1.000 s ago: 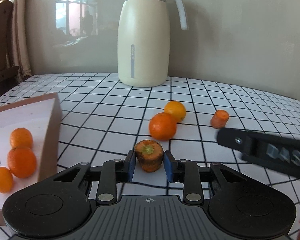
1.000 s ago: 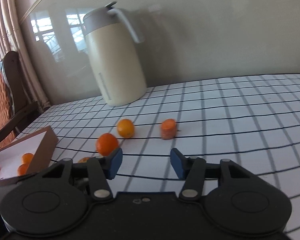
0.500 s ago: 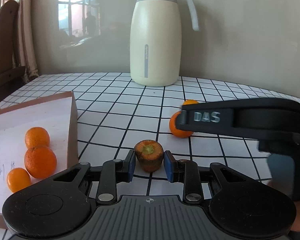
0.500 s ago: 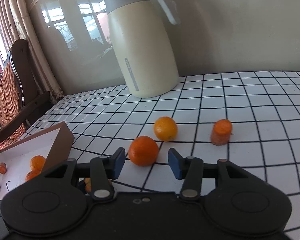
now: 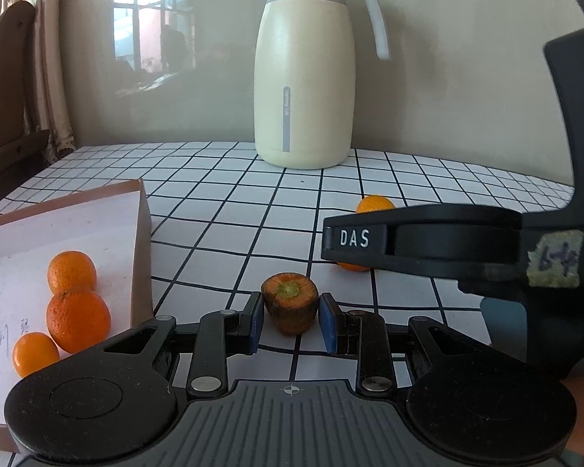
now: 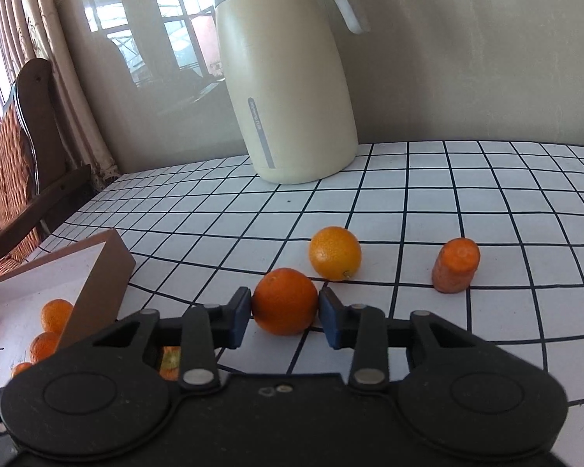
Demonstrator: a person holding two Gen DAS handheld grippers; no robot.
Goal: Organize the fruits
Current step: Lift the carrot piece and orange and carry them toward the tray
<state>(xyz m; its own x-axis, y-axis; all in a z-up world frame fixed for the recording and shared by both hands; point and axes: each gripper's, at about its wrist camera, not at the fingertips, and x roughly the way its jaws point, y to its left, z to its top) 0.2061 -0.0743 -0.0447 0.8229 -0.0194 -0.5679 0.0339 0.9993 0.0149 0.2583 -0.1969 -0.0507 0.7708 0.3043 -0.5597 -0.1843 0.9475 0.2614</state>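
Orange [image 6: 285, 301] sitting between blue pads of right gripper [image 6: 285, 317], jaws closing on it, pads touching its sides, near tabletop's [image 6: 467, 202] front edge. Paler orange [image 6: 335, 253] just behind; carrot stub [image 6: 456, 265] standing further right. Left gripper [image 5: 291, 321] clamping carrot top [image 5: 290, 307]. Box [image 5: 109, 233] at left edge holding three oranges [image 5: 78, 319]. Thermos jug [image 5: 303, 70] standing at back edge.

Two grippers are showing, the left gripper [image 5: 291, 321] and the right gripper [image 6: 285, 317]; five oranges are sitting in view, three in the box [image 5: 97, 214] at the table's [image 6: 467, 202] left edge and two on the table; two carrot pieces are standing on the cloth; one cream jug [image 5: 303, 74] is standing at the far edge.
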